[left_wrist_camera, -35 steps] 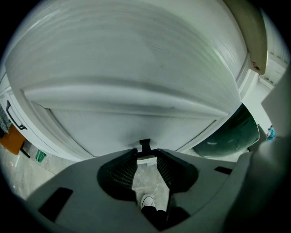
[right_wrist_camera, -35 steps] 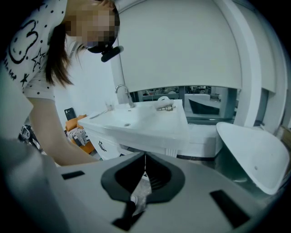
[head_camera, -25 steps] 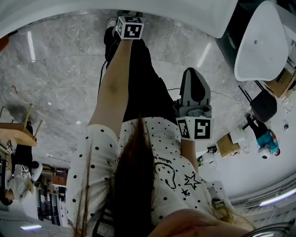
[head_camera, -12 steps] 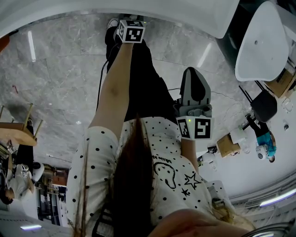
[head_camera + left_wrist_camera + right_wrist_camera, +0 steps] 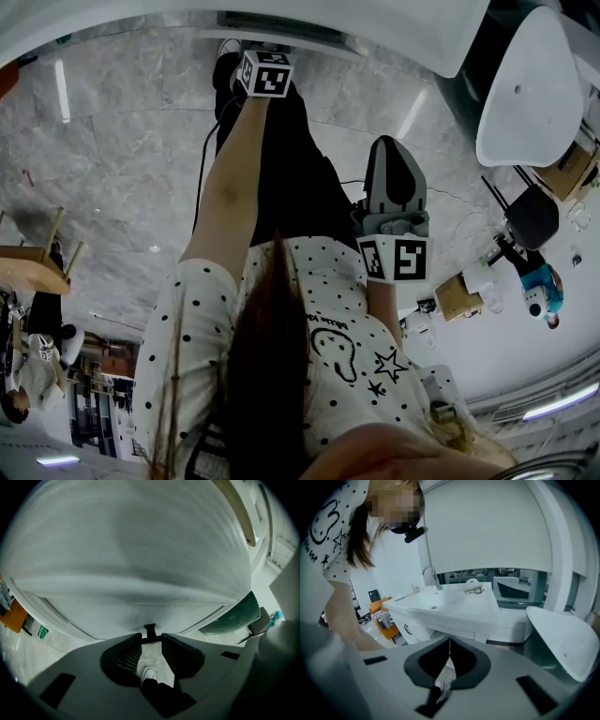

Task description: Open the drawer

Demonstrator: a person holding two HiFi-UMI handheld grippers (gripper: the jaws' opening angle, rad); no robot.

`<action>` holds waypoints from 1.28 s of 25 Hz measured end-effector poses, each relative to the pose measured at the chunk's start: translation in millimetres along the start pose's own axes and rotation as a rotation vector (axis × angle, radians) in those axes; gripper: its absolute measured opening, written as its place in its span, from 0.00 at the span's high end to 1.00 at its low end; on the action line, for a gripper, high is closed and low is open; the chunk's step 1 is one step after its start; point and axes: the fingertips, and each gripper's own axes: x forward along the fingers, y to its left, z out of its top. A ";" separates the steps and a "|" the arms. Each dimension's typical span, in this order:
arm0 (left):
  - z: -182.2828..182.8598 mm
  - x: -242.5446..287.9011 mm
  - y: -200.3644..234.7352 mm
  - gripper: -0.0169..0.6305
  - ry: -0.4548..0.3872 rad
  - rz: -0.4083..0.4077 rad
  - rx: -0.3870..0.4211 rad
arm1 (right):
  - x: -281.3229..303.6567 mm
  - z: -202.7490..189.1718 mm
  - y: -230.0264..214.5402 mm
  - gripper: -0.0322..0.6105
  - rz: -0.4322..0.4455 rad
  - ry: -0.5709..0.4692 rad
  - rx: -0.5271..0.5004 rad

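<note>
A white drawer front [image 5: 140,564] fills the left gripper view, very close. Its small dark handle [image 5: 150,631] stands right at the tips of my left gripper [image 5: 151,641], which is open; the ribbed pads [image 5: 129,654] are apart and nothing is pressed between them. In the head view my left arm stretches out to the white cabinet [image 5: 281,23] at the top, and the marker cube [image 5: 262,73] hides the jaws. My right gripper [image 5: 394,155] hangs beside the person's hip over the marble floor, shut and empty [image 5: 450,644].
A white basin cabinet [image 5: 450,606] with a tap [image 5: 430,576] stands ahead of the right gripper. A white bathtub [image 5: 530,84] is at the right. A wooden stool [image 5: 37,262] stands left, cardboard boxes [image 5: 459,295] and another person [image 5: 539,281] right.
My left arm has reached a little further towards the white cabinet, whose lower edge now shows at the top of the head view. The right gripper has not moved.
</note>
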 end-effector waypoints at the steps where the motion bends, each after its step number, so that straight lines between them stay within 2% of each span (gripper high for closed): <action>1: -4.0 -1.5 -0.8 0.76 0.002 0.000 -0.001 | -0.6 -0.5 0.6 0.93 0.001 0.000 -0.002; 12: -29.1 -11.3 -9.3 0.76 0.023 -0.015 -0.005 | -2.6 -4.0 9.3 0.93 0.023 0.009 -0.014; 23: -31.1 -9.5 -7.9 0.76 -0.008 -0.032 -0.003 | -0.4 -9.7 21.5 0.93 0.041 0.015 -0.027; 32: -30.1 -9.1 -12.1 0.76 0.003 -0.048 -0.003 | -2.3 -6.3 20.5 0.93 0.032 0.010 -0.027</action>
